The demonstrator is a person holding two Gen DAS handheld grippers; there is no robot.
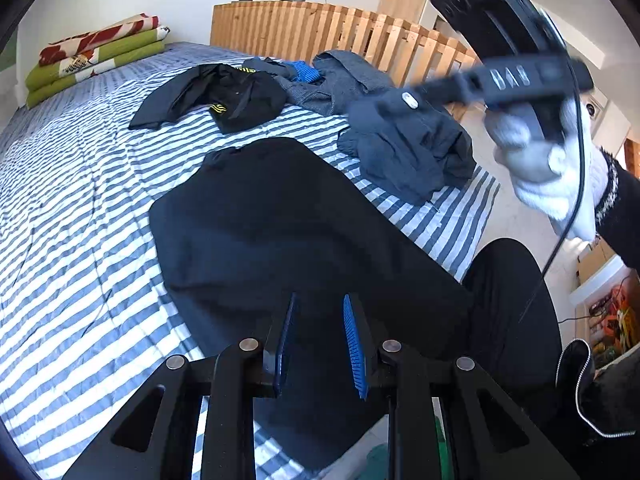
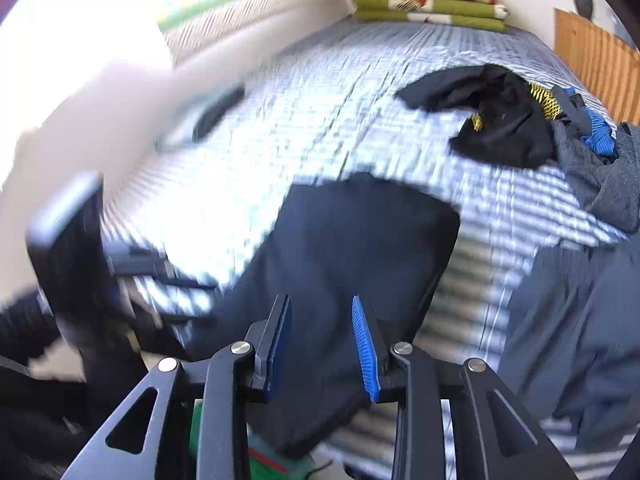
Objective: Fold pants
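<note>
left tool (image 1: 320,340): jaws part-open, blue pads clear of the cloth, nothing grasped. right tool (image 2: 322,344): same state, released, with the pants showing between the pads but not pinched. in the left view the right tool is also seen from outside, blurred, in a white-gloved hand (image 1: 552,168) raised above the right side of the bed.

the pants (image 1: 288,232) lie on the striped bed (image 1: 80,208), dark and laid flat, with the near end hanging off the bed's near edge.

step, as judged: between grasps, the fold not yet finished. the next move calls for both tools to descend to an edge of the pants, pinch a single end and carry it over the far part.

open room: bare sheet left of the pants and beyond it. the grey garment (image 1: 404,152) lies just beside the far right edge; the black garment (image 1: 216,96) lies farther back. right bed edge is near.
</note>
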